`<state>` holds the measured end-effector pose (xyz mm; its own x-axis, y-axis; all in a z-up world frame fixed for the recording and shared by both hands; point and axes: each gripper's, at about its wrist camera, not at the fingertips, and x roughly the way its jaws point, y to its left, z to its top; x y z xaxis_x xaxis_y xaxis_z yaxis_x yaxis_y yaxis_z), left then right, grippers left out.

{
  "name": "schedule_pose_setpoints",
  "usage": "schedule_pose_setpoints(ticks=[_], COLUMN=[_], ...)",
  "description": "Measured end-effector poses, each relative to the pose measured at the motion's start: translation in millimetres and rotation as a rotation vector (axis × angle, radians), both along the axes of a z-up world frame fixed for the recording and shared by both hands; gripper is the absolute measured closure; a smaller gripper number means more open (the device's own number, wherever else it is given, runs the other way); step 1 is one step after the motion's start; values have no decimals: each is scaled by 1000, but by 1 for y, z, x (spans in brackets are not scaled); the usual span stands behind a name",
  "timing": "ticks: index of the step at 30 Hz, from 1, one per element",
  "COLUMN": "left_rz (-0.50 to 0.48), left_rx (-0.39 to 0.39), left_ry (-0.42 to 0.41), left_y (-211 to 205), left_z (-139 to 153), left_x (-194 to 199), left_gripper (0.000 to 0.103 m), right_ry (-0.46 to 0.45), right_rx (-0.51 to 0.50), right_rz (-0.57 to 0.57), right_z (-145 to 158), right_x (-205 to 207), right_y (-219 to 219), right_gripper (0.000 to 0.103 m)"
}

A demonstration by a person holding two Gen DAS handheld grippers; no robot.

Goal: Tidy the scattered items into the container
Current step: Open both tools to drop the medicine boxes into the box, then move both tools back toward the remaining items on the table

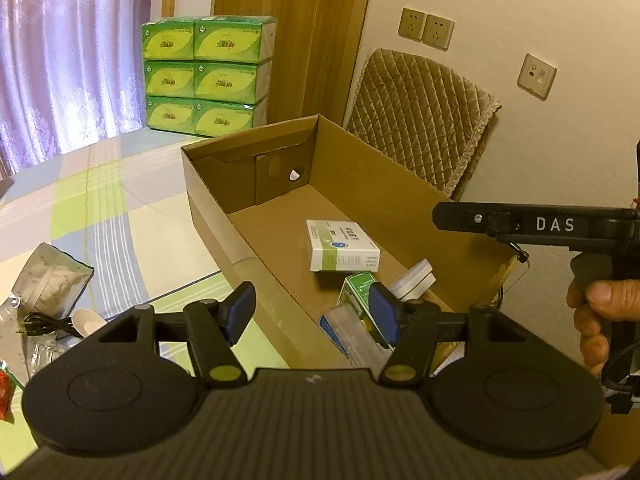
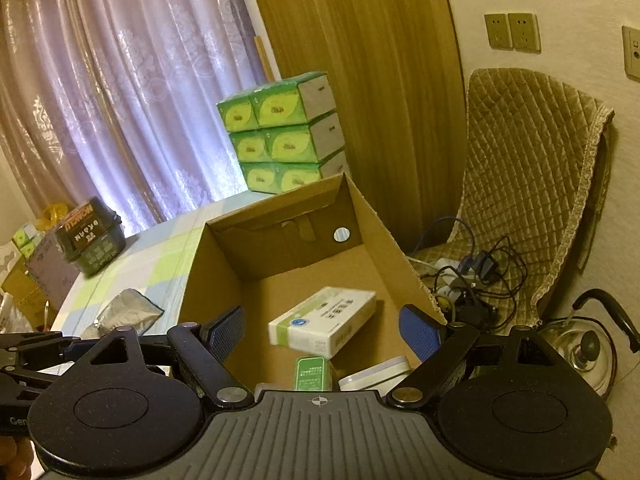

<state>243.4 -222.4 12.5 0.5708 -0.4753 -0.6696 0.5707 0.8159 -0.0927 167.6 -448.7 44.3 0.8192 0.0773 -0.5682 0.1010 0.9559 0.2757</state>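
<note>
Cardboard box [image 1: 404, 184]: on the checked table, already holding a white carton [image 1: 344, 246], green packet [image 1: 357, 286] and round tin [image 1: 414, 278].
Left of box: foil pouch [image 1: 52, 280], cable [image 1: 46, 326], spoon [image 1: 88, 322] remain.
Left gripper [image 1: 312, 312]: spread, empty.
Right gripper [image 2: 322, 334]: spread, empty.

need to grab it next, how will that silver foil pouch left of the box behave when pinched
The silver foil pouch looks crumpled and soft, so it will probably flex rather than stay stiff. It lies fairly flat, so it seems light. Its glossy surface may slip between the pads.

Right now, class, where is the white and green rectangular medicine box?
The white and green rectangular medicine box lies on the floor of the open brown cardboard box, mid-frame in both wrist views, just beyond the small green carton.
</note>
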Motion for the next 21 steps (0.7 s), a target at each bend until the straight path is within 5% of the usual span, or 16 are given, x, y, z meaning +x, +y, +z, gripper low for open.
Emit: schedule_pose_setpoints(ticks=[21], left_rz=[90], left_rx=[-4], left_ry=[-48], left_y=[68], left_z=[22], left_x=[-46], left_gripper=[39], right_ry=[-53], right_rx=[-35], right_rz=[83], right_z=[41], right_x=[-31], right_y=[57], right_gripper=[14])
